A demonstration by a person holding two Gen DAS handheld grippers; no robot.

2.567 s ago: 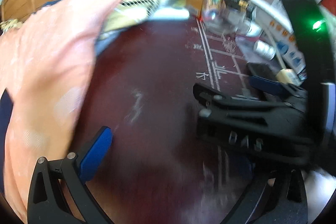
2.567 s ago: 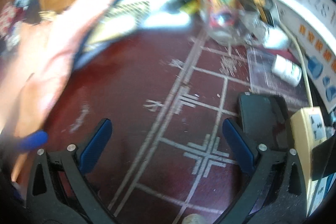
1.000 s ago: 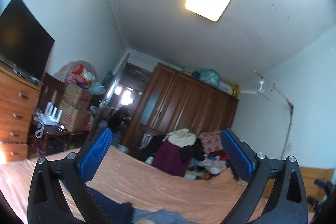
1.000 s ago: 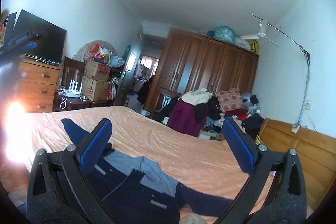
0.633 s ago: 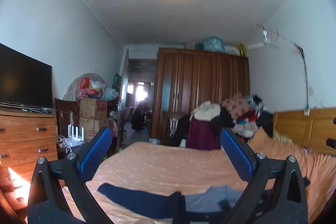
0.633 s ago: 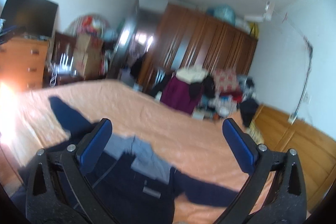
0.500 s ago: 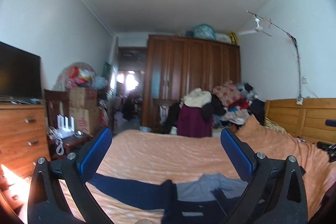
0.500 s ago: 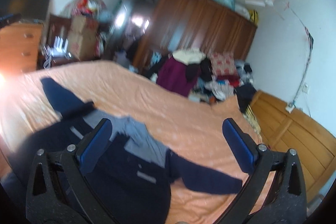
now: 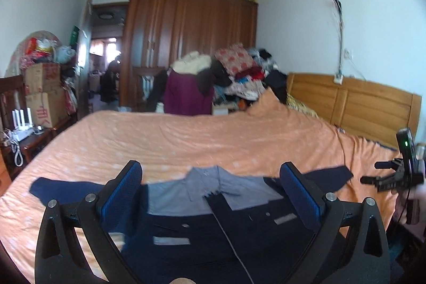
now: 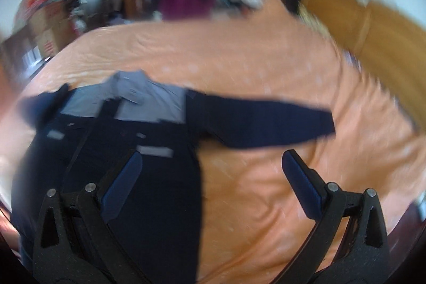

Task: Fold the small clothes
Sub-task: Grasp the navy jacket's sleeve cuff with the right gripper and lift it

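Note:
A navy jacket with a grey-blue yoke and collar [image 9: 213,217] lies spread face up on the orange bedsheet [image 9: 186,140], sleeves stretched out to both sides. My left gripper [image 9: 210,188] hangs open above the jacket's chest, nothing between its fingers. The right gripper appears at the far right of the left wrist view [image 9: 383,177], held in a hand. In the blurred right wrist view the right gripper [image 10: 210,175] is open over the jacket's [image 10: 133,151] right edge and bare sheet, below the outstretched right sleeve [image 10: 266,124].
A wooden headboard [image 9: 351,105] runs along the bed's right side. A brown wardrobe [image 9: 191,44] and a heap of clothes [image 9: 213,79] stand beyond the bed. Cardboard boxes [image 9: 42,92] and a small table with a router are at the left.
Both cameras tilted down from the ceiling and far wall toward the bed. The jacket now fills the lower part of both views. The right gripper is swinging fast, blurring its view.

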